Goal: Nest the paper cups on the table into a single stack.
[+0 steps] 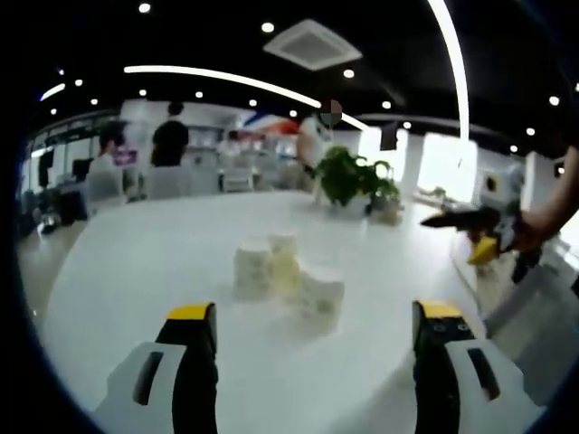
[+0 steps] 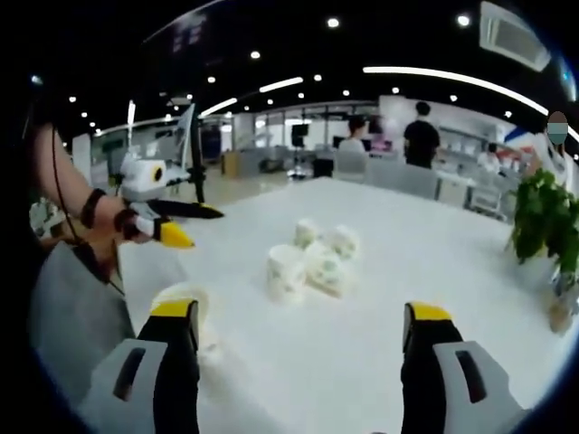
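Holding both claws wide open above the white desk (image 1: 136, 262), I see the paper cups (image 1: 288, 276) clustered mid-desk, untouched, a potted plant (image 1: 355, 176) beyond. My left claw (image 1: 308, 334) and right claw (image 2: 301, 336) hover apart.

The table (image 1: 154, 262) has a smooth, faintly glossy white top. The cups (image 1: 288, 276) look like matt, patterned paper. Each gripper (image 1: 312, 330) has jaws of matt black and pale grey plastic tipped in yellow. The plant (image 1: 353, 176) has leafy green foliage.
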Tool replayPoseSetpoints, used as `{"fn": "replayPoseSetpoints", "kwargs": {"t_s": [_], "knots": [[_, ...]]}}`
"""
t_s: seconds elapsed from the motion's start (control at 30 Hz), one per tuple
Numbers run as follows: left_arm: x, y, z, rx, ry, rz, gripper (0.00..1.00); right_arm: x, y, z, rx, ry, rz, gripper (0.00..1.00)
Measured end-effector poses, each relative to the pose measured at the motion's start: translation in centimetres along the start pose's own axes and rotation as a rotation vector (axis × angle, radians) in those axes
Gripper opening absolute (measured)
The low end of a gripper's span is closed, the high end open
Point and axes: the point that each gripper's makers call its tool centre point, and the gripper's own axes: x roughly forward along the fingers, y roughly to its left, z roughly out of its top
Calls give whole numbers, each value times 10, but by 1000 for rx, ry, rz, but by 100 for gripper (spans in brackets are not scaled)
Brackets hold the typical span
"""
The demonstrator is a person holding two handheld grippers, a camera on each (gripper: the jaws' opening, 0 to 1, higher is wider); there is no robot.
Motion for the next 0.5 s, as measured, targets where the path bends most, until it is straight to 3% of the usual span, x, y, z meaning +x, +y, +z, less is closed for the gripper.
{"fn": "replayPoseSetpoints", "kwargs": {"t_s": [0.23, 0.5], "knots": [[14, 1, 6, 11, -10, -13, 88, -1, 0, -5, 9, 6, -3, 92], [26, -2, 1, 37, 20, -33, 87, -1, -2, -7, 15, 3, -7, 91]]}}
